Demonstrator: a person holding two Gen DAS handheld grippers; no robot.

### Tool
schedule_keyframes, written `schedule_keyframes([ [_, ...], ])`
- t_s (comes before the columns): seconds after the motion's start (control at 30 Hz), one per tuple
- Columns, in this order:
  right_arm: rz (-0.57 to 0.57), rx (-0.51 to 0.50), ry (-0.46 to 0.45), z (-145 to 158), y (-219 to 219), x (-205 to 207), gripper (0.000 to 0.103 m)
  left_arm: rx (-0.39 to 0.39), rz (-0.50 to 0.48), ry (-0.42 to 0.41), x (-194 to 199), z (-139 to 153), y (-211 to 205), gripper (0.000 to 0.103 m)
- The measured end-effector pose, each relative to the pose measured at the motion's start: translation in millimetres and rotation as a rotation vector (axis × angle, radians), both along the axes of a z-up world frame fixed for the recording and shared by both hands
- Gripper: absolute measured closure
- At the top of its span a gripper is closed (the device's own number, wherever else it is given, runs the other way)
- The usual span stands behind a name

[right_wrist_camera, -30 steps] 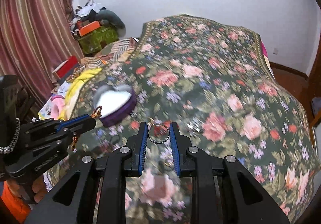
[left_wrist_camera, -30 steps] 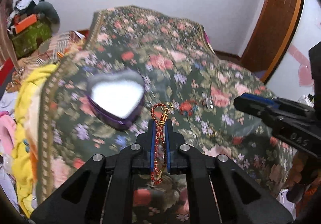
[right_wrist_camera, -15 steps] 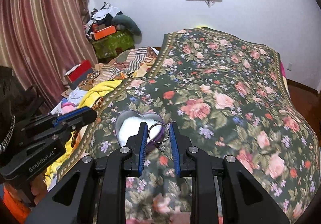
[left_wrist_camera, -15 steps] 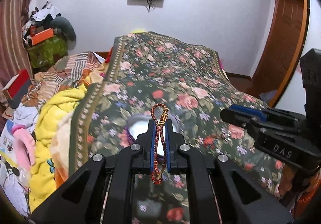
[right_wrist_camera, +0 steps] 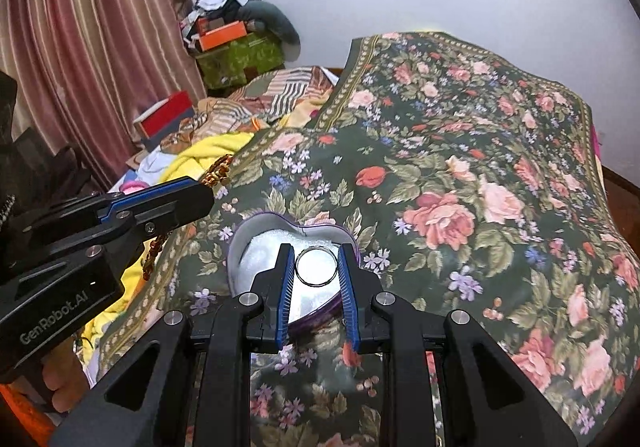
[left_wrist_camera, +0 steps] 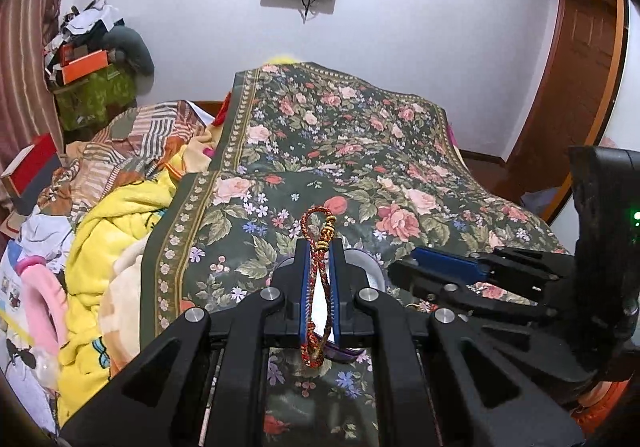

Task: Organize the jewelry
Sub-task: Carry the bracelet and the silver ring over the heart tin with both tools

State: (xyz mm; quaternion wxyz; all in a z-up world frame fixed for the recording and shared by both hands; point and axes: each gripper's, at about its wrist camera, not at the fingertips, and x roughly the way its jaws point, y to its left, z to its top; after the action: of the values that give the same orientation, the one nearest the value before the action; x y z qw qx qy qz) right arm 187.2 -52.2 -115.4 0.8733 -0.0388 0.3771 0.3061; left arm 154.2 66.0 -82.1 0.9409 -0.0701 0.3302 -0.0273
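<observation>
While level, right tool [right_wrist_camera: 316, 267] pinches ring [right_wrist_camera: 316, 266] above box [right_wrist_camera: 256, 247].

A heart-shaped box [right_wrist_camera: 264, 247] sits on the bedspread [right_wrist_camera: 460, 151], near its left border. Above the box hangs a ring [right_wrist_camera: 316, 265] between the right gripper's [right_wrist_camera: 316, 267] jaws. The left gripper [left_wrist_camera: 319, 283], left of it, holds a braided bracelet [left_wrist_camera: 318, 275].

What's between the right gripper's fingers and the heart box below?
Only the silver ring, pinched in the right gripper; beyond it, the heart box's white lining, per the right wrist view.
</observation>
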Motion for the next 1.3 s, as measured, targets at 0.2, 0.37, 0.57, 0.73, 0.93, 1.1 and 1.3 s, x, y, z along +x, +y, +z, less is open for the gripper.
schedule_keyframes([
  [0.2, 0.016, -0.019, 0.042, -15, 5, 11, 0.083, -0.020, -0.021, 0.043, 16, -17, 2, 0.096],
  [0.37, 0.030, -0.015, 0.067, -21, 7, 16, 0.083, -0.046, -0.032, 0.061, 25, -29, 6, 0.096],
  [0.57, 0.051, -0.018, 0.081, -25, 10, 18, 0.083, -0.081, -0.044, 0.085, 31, -38, 10, 0.096],
  [0.73, 0.064, -0.016, 0.091, -26, 11, 17, 0.083, -0.076, -0.047, 0.091, 31, -39, 10, 0.096],
  [0.93, 0.075, -0.026, 0.097, -26, 11, 15, 0.083, -0.078, -0.055, 0.097, 30, -38, 8, 0.093],
  [1.1, 0.071, -0.012, 0.110, -24, 8, 16, 0.080, -0.067, -0.050, 0.097, 30, -35, 6, 0.076],
  [1.3, 0.045, -0.002, 0.091, -15, -3, 12, 0.080, -0.063, -0.041, 0.080, 26, -26, 8, 0.074],
])
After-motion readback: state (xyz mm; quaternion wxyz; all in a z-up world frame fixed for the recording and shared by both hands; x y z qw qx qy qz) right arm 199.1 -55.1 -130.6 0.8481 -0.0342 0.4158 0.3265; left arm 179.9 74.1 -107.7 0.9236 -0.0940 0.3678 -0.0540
